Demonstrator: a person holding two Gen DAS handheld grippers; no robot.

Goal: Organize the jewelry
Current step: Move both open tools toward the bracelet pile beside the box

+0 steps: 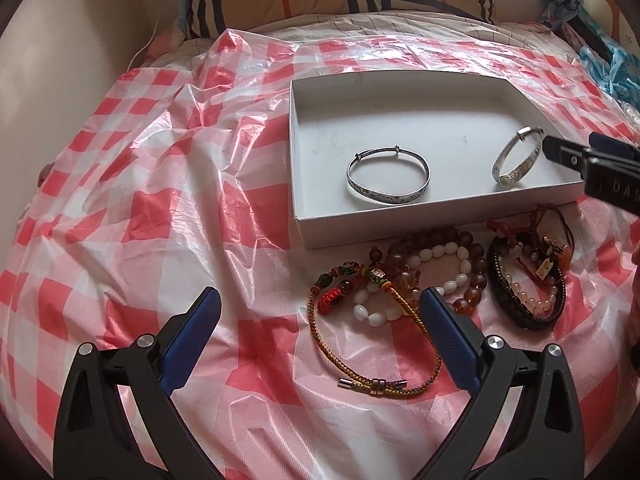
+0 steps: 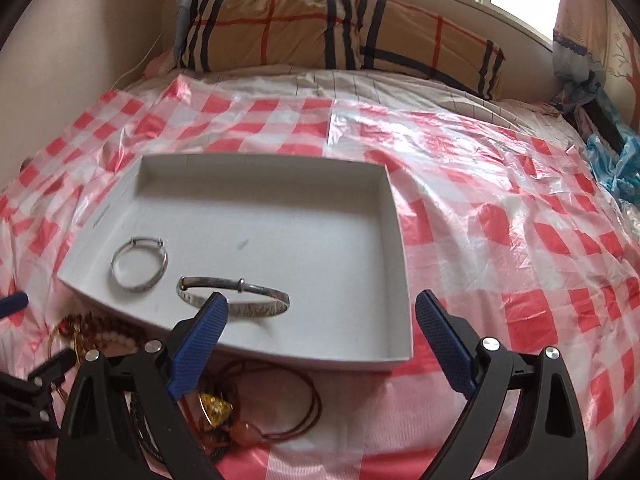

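A shallow white box (image 1: 400,228) (image 2: 320,354) lies on the bed and holds two silver bangles. One bangle (image 1: 384,196) (image 2: 138,288) lies flat in the middle. The second bangle (image 1: 502,166) (image 2: 256,310) rests by the box's near right corner, just beyond my open right gripper (image 2: 322,300) (image 1: 576,146), which holds nothing. In front of the box is a pile of bracelets: white beads (image 1: 460,256), amber beads (image 1: 476,280), a braided cord (image 1: 360,376) and a black band (image 1: 508,300). My left gripper (image 1: 318,300) hovers open over the pile. A red cord with a gold charm (image 2: 216,404) lies under the right gripper.
A red-and-white checked plastic sheet (image 1: 160,216) (image 2: 520,240) covers the bed. A plaid pillow (image 2: 340,32) lies at the head, below a window. A wall runs along the left, and blue plastic (image 2: 616,168) is bunched at the right edge. One blue left fingertip (image 2: 14,304) shows at far left.
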